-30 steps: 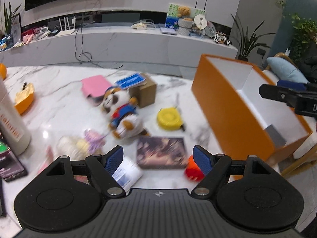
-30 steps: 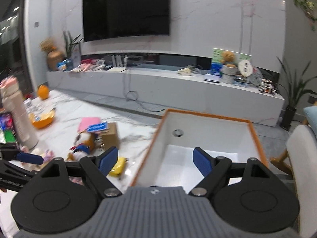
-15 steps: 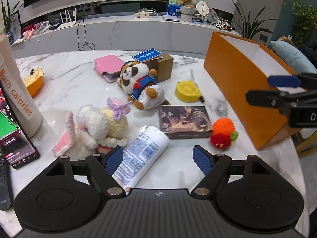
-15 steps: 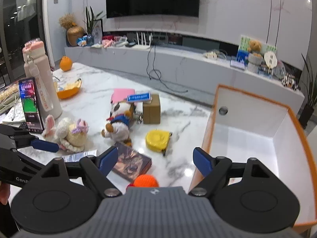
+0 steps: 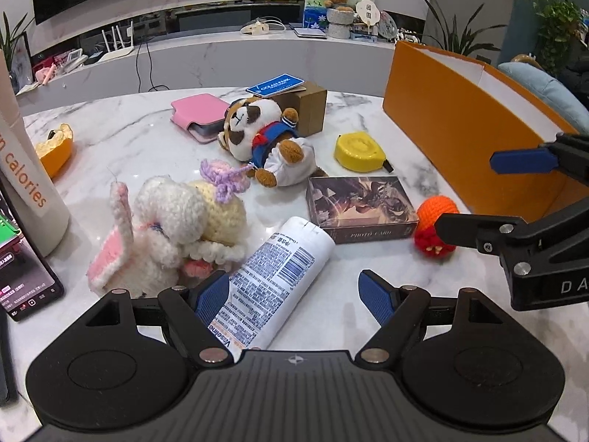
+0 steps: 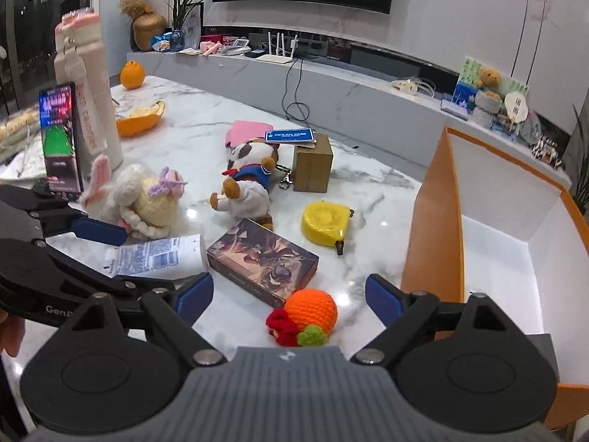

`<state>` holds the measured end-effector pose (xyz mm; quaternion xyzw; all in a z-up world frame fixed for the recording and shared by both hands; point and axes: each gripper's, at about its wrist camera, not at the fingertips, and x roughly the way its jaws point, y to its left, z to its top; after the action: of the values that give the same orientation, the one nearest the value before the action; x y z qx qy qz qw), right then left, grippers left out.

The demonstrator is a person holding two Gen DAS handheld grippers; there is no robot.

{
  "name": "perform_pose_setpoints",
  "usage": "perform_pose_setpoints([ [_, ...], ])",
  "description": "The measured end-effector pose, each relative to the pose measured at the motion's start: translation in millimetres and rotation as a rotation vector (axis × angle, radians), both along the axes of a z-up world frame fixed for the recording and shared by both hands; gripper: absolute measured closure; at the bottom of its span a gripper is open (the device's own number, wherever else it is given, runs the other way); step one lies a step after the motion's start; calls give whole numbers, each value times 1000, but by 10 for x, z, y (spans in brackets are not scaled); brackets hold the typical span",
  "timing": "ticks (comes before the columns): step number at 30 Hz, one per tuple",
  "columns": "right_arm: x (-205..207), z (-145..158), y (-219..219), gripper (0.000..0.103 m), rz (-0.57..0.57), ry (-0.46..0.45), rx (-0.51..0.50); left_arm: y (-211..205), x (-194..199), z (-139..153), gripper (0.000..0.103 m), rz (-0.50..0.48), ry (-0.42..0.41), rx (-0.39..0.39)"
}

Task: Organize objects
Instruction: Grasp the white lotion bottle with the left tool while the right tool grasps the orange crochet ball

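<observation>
My left gripper [image 5: 294, 291] is open low over the marble table, and a white lotion tube [image 5: 276, 280] lies between its jaws close to the left finger. My right gripper [image 6: 289, 291] has its jaws opening, with a crocheted orange ball [image 6: 313, 311] on the table between them and untouched. Ahead lie a photo card box [image 6: 263, 258], a yellow tape measure [image 6: 325, 223], a panda plush [image 5: 265, 136], a crocheted bunny [image 5: 165, 221], a pink case [image 5: 200, 114] and a small cardboard box [image 5: 305, 107]. At the right stands an orange storage box [image 6: 438, 213] with a white inside.
A tall white bottle [image 6: 88, 92] and a lit phone [image 6: 59, 136] stand at the left table edge. Orange peel [image 6: 141, 119] and a whole orange [image 6: 131, 73] lie farther back. A TV console runs along the far wall.
Both grippers have sunk toward the table. The right one swung left from above the orange box to the crocheted orange ball, and its jaws stand wider.
</observation>
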<state>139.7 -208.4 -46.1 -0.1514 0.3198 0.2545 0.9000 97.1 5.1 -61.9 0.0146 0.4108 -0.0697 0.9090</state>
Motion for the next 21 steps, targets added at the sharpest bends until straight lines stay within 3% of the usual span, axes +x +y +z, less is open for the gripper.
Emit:
perform_pose_setpoints([
  [5, -32, -55, 42, 9, 2, -41, -38, -7, 61, -79, 11, -41, 17, 34],
  [12, -137, -148, 165, 12, 52, -113, -108, 5, 122, -172, 9, -28, 22, 64],
  [16, -124, -290, 260, 13, 40, -74, -147, 66, 125, -233, 10, -9, 44, 29],
  [18, -95, -363, 271, 17, 29, -42, -148, 102, 99, -229, 13, 3, 36, 5],
  [21, -69, -450, 300, 26, 24, -32, -181, 134, 61, -211, 30, 29, 21, 0],
])
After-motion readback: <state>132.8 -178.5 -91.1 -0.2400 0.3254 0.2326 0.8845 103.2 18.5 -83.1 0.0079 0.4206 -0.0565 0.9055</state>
